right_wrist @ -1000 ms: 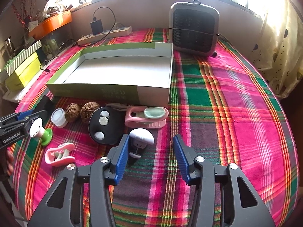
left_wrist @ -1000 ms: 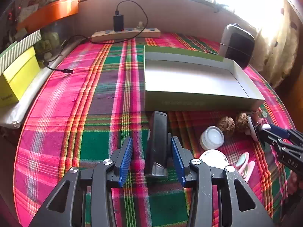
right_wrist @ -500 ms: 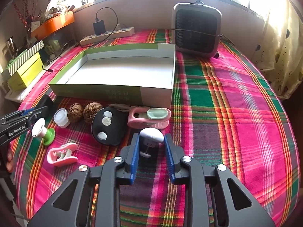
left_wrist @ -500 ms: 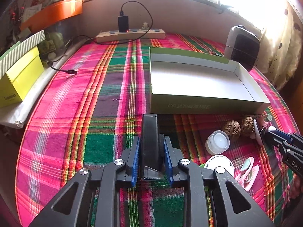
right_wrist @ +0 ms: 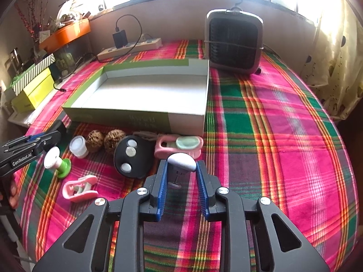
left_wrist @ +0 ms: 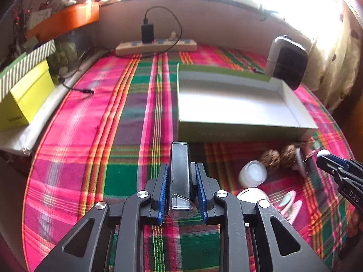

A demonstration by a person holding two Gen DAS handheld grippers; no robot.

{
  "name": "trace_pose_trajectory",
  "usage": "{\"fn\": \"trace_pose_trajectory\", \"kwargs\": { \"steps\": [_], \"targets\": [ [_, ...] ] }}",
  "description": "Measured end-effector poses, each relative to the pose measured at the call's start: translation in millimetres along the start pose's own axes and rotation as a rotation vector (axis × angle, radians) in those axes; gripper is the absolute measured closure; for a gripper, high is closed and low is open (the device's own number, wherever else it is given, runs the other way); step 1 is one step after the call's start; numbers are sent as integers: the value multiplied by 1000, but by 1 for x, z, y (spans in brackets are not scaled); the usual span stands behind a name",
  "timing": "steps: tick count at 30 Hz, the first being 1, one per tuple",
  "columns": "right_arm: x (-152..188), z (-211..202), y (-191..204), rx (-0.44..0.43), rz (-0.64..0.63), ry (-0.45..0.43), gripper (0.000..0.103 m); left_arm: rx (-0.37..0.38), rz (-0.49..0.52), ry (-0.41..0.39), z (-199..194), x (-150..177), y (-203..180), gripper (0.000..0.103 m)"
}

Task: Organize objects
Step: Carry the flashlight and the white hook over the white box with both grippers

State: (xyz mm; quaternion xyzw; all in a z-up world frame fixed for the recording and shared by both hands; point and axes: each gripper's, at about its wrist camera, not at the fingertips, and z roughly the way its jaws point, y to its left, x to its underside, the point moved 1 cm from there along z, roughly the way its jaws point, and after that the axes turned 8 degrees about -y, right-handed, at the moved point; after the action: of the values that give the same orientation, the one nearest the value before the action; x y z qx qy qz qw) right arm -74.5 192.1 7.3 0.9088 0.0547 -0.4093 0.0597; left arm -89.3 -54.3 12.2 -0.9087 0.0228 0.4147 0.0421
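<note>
Left hand-held gripper (left_wrist: 182,189) is clenching on a slim black device (left_wrist: 180,174), blue pads pressing its long sides; the device is lying on the plaid surface (left_wrist: 127,117) just in front of the near wall of the open green-and-white box (left_wrist: 238,133).

Right hand-held gripper (right_wrist: 181,182) is grasping a small white-capped item (right_wrist: 181,161), pads bearing on the cap's two ends, its thin stem hanging down between the pads. It is sitting near the pink clip (right_wrist: 179,146) and the black round disc (right_wrist: 130,156).

Judging the step in hand: lifting both pieces and carrying them over the box wall.

Notes for doing it well:
- Raising each straight up first, so the near wall is cleared before moving forward.
- Black device is being held near its near end, so the far end is likely to droop; keeping the lift slow and level.
- White cap is rounded and the hold looks shallow; slip is a risk, so avoiding jerks.
- Walnuts (right_wrist: 105,139), small white jar (right_wrist: 78,146) and green-based spool (right_wrist: 56,162) are crowding the space between the two grippers; keeping paths apart.
- Releasing low inside the box.
</note>
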Motion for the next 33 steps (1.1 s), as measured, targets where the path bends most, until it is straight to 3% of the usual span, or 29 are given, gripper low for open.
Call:
{"fn": "trace_pose_trajectory", "kwargs": {
  "steps": [12,22,33],
  "targets": [
    [-40,-5,6,-39,-24,-52,77,76,27,-35,0,-43,-21,82],
    [-76,35,7,-65,-36,-36,77,97,44,-2,40,-71,-37,82],
    [-90,83,7,-70,-41,29,77,97,54,53,81,-80,-46,82]
  ]
}}
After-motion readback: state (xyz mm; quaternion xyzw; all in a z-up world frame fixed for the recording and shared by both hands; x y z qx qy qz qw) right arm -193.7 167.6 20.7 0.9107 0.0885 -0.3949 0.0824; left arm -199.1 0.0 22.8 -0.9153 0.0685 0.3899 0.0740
